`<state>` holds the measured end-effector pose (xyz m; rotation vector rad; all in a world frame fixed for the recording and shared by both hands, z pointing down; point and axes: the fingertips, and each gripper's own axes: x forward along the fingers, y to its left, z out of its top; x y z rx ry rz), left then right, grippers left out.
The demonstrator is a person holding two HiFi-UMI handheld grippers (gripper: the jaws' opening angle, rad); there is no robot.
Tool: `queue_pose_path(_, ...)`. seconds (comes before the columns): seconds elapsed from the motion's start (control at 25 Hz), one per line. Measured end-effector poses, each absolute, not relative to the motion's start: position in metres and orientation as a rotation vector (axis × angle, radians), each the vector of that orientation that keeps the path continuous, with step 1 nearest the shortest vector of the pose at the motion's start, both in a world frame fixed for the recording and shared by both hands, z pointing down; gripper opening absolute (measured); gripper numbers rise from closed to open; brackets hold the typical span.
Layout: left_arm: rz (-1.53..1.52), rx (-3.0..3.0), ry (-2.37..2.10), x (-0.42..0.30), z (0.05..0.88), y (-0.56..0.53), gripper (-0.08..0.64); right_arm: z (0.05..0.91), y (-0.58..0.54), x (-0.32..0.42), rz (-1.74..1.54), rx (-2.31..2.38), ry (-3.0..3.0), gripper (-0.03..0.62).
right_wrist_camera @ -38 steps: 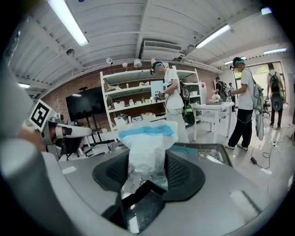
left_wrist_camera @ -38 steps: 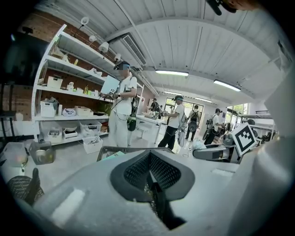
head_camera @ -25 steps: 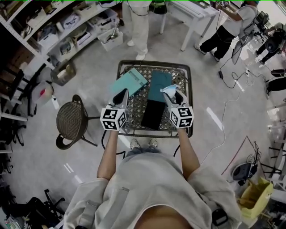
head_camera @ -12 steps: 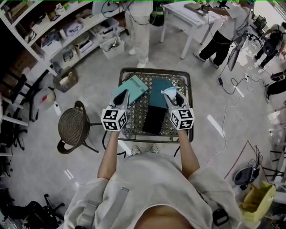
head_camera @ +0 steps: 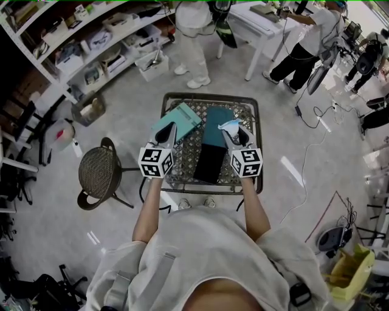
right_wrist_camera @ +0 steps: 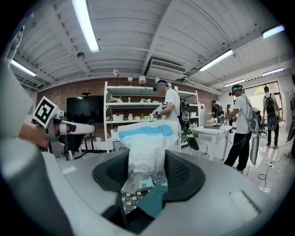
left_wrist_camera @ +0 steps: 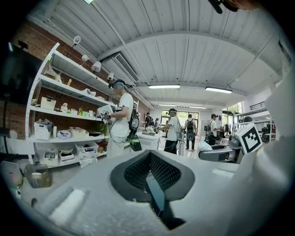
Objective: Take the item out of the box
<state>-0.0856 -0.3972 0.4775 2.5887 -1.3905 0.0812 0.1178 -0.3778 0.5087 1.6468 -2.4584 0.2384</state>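
The right hand-held gripper point(head_camera: 231, 129) pinches a white-and-blue packet point(right_wrist_camera: 147, 138), apparently lifted out above the open box point(head_camera: 214, 120) on the table point(head_camera: 210, 95) and not yet set down, while the left hand-held gripper point(head_camera: 166, 129) is pressed together, empty.

Head view looks steeply down; 2 gripper views share the shelves point(right_wrist_camera: 133, 113).

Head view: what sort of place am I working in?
Probably a workshop or lab floor: open wall shelving stacked with boxes, other people at white tables, cables trailing over the grey floor.
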Motion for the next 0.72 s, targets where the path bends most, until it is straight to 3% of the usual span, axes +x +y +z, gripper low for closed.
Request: queue_pose_path(0.72,0.096,2.599,-1.368,-0.085,0.482,-0.407,0.002,0.512,-0.388,0.111,0.22,1.625,-2.437,0.206)
